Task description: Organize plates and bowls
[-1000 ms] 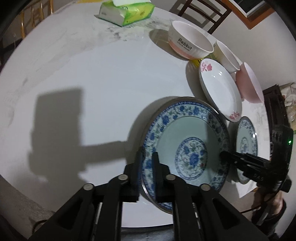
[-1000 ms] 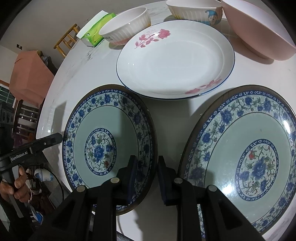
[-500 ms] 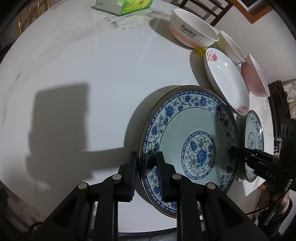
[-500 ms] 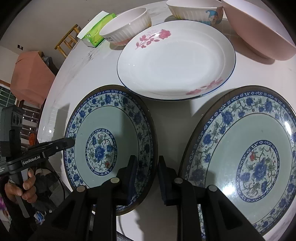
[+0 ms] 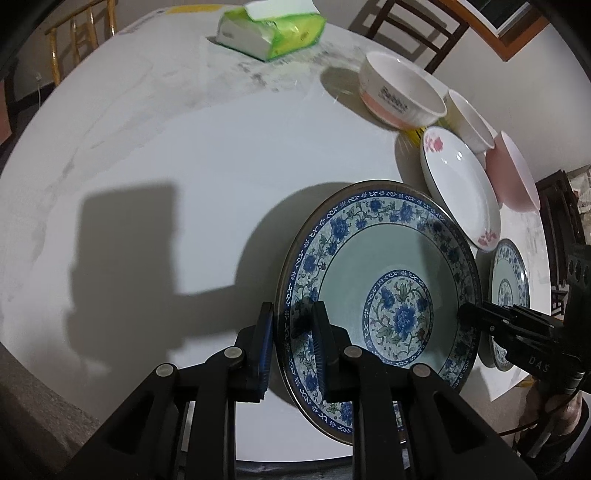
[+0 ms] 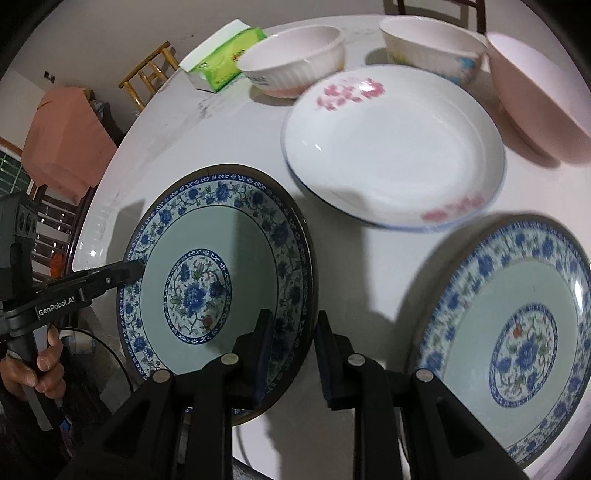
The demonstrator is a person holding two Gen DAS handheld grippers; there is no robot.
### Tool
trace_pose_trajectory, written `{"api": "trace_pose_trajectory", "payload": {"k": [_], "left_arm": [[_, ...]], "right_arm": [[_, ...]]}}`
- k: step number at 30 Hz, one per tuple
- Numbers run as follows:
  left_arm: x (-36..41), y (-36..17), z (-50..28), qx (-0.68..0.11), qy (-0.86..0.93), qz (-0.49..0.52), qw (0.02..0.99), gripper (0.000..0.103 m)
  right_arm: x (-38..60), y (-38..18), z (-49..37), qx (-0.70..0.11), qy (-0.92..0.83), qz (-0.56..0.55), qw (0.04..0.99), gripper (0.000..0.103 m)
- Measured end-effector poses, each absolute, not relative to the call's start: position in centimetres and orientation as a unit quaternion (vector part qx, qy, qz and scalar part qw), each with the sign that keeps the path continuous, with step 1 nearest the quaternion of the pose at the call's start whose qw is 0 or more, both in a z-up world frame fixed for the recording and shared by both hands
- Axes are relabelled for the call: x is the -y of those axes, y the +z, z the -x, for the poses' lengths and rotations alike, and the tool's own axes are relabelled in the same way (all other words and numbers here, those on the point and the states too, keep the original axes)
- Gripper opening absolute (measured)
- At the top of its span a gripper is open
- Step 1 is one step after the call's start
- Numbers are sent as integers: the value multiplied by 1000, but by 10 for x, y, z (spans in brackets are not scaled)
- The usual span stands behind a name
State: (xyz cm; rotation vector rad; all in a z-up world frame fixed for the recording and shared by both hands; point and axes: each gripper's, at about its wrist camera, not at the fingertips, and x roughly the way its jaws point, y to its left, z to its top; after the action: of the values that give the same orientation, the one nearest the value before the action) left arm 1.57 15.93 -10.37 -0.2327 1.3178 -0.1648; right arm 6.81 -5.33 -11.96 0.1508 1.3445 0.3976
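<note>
- Round blue-and-white floral ceramic plate (image 5: 388,310): stiff, glazed, slippery, breakable, fairly heavy.
- Pinched at opposite rims by left gripper (image 5: 293,343) and right gripper (image 6: 291,350), jaws narrow.
- Best held there, beside the twin plate (image 6: 517,343).

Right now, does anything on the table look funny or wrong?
Nothing is broken or spilled. One blue-patterned plate is gripped at opposite rims by both grippers' fingers. The table has grey smudges near the green tissue pack.

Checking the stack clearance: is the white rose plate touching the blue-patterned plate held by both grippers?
Apart. The right wrist view shows bare table between the white rose plate and the held blue-patterned plate.
</note>
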Motion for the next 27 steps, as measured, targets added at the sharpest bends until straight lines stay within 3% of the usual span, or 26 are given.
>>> {"api": "trace_pose_trajectory", "payload": {"k": [27], "left_arm": [[-217, -126, -37, -601, -45, 134, 787, 18]], "right_arm": [[4, -135, -94, -624, 196, -46, 755, 23]]}}
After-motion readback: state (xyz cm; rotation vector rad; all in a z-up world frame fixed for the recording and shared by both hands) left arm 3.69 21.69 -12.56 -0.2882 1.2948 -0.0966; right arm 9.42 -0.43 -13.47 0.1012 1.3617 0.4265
